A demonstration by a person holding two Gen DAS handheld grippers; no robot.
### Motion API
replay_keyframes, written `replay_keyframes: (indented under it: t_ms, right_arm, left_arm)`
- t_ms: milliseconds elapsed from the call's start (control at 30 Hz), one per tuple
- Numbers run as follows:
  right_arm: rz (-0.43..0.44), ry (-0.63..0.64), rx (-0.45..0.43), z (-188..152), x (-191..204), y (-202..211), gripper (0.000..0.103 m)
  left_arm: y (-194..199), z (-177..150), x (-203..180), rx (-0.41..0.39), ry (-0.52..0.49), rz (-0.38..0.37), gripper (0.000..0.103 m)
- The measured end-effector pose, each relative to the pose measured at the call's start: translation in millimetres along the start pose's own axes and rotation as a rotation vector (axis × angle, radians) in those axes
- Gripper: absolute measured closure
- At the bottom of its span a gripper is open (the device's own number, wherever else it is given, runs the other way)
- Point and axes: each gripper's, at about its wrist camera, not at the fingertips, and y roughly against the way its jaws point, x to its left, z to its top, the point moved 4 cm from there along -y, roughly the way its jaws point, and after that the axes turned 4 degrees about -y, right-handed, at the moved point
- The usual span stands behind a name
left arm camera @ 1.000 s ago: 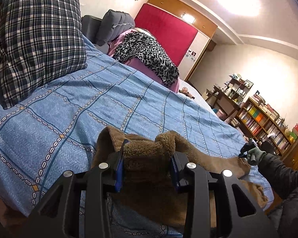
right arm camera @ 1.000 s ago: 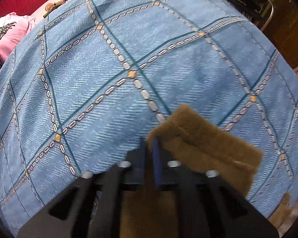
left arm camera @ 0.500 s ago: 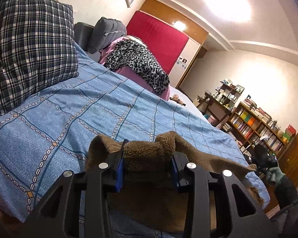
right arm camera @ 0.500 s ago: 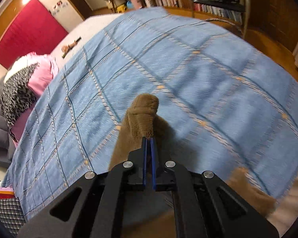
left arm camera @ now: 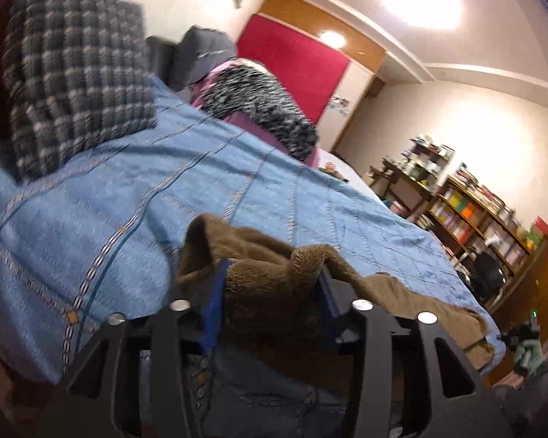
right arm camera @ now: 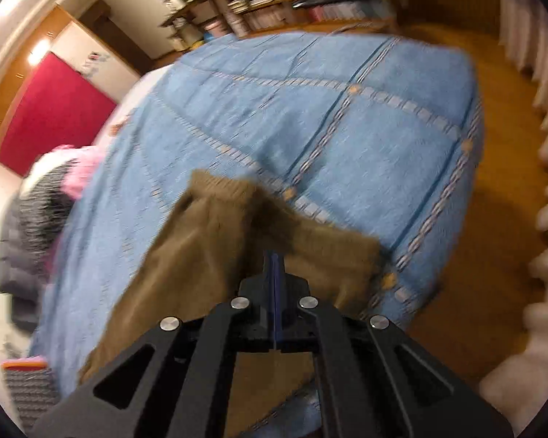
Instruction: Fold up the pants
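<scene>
Now both grippers' fingers (left arm camera: pixel 215 303) hold brown pants (right arm camera: pixel 208 255) over the blue bedspread (right arm camera: pixel 347 127).

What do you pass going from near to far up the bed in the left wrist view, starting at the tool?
Left tool, with its jaws opening around a bunch of the brown fleece pants → blue patterned bedspread → leopard-print and pink clothes pile → red panel on the far wall.
</scene>
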Motion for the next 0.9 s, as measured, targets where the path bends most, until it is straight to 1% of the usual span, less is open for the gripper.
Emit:
replay_keyframes:
  t_ms: [33,67,100,133,167,200,233,300,367,433,500,533,600,667,733,800,900]
  right_arm:
    - [0.037,-0.025,0.015,-1.3,-1.3,-2.5,0.102]
    - [0.072,-0.047,0.026,-2.0,-1.7,-5.5,0.099]
    - [0.108,-0.06,0.038,-2.2,1.0,-11.4,0.081]
    - [0.114,-0.07,0.038,0.5,4.0,-18.2,0.067]
    - [0.105,-0.08,0.025,2.3,3.9,-21.4,0.048]
    - [0.115,-0.084,0.01,7.4,7.2,-27.1,0.046]
    - [0.128,-0.085,0.009,11.0,9.4,-32.2,0.046]
    - [0.145,-0.099,0.009,19.5,14.0,-44.7,0.046]
    - [0.134,-0.097,0.019,28.2,17.3,-62.1,0.046]
    - [0.142,-0.099,0.031,31.7,18.6,-74.5,0.047]
    - [0.14,-0.087,0.044,31.4,24.0,-84.4,0.058]
    - [0.141,-0.077,0.046,31.3,26.5,-86.6,0.061]
    - [0.144,-0.036,0.047,30.6,35.6,-87.8,0.078]
    - [0.154,0.008,0.042,29.7,44.8,-85.1,0.082]
    - [0.156,0.059,0.03,28.7,53.6,-81.4,0.082]
    - [0.162,0.094,0.038,27.1,60.1,-82.9,0.082]
    - [0.137,0.104,0.051,24.3,60.7,-92.0,0.08]
  left_arm:
    - [0.5,-2.9,4.4,-0.008,0.025,0.004,0.048]
    - [1.7,-3.9,10.1,-0.019,0.057,0.008,0.045]
    - [4.2,-5.7,17.9,-0.033,0.104,0.015,0.039]
    - [6.5,-5.6,22.9,-0.041,0.133,0.014,0.036]
    - [9.3,-6.5,27.7,-0.048,0.158,0.012,0.036]
    - [12.9,-7.2,31.6,-0.053,0.178,0.013,0.036]
    - [18.0,-7.6,34.3,-0.057,0.192,0.016,0.035]
    - [26.4,-8.9,35.8,-0.055,0.211,0.009,0.03]
    - [28.4,-8.6,36.7,-0.046,0.25,-0.017,0.019]
    - [27.3,-15.1,34.9,-0.025,0.291,-0.045,0.018]
    - [20.6,-23.9,30.3,0.015,0.312,-0.051,0.017]
    - [18.3,-27.7,28.4,0.026,0.317,-0.051,0.017]
    - [11.9,-37.2,25.8,0.054,0.335,-0.058,0.017]
    - [3.4,-46.7,24.8,0.08,0.365,-0.07,0.017]
    - [-5.3,-53.6,24.3,0.099,0.414,-0.09,0.017]
    - [-10.8,-57.1,24.2,0.103,0.453,-0.108,0.014]
    - [-15.2,-57.9,24.1,0.103,0.494,-0.123,0.014]
